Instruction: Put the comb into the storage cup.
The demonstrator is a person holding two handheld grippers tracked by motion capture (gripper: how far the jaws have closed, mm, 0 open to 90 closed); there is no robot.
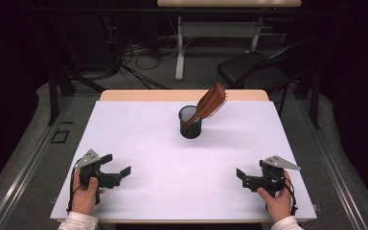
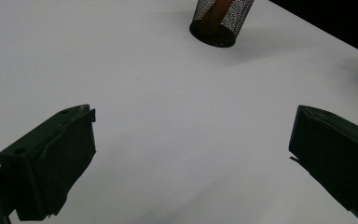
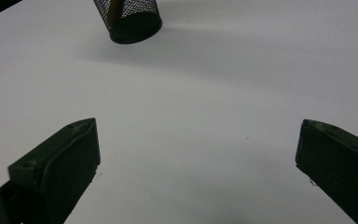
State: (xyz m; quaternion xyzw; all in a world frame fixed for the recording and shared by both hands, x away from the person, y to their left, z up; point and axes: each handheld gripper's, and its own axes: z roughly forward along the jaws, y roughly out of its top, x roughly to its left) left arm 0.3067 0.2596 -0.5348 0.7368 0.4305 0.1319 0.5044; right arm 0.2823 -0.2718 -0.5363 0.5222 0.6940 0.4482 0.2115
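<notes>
A black mesh cup (image 1: 190,123) stands upright near the middle of the white table, toward its far side. A brown wooden hairbrush (image 1: 211,102) leans in it, handle down, bristled head sticking out to the upper right. The left gripper view has the cup (image 2: 218,21) at its top edge, the right gripper view has the cup (image 3: 131,18) at its top left. My left gripper (image 1: 119,168) rests near the front left, held by a hand, jaws wide apart and empty. At the front right my right gripper (image 1: 240,178) is open too, nothing between its jaws.
The white table top (image 1: 163,158) stretches between both grippers and the cup. Beyond the far edge stand a black chair (image 1: 254,67), a desk's legs and cables on the floor. A metal rail (image 1: 24,163) runs along the left side.
</notes>
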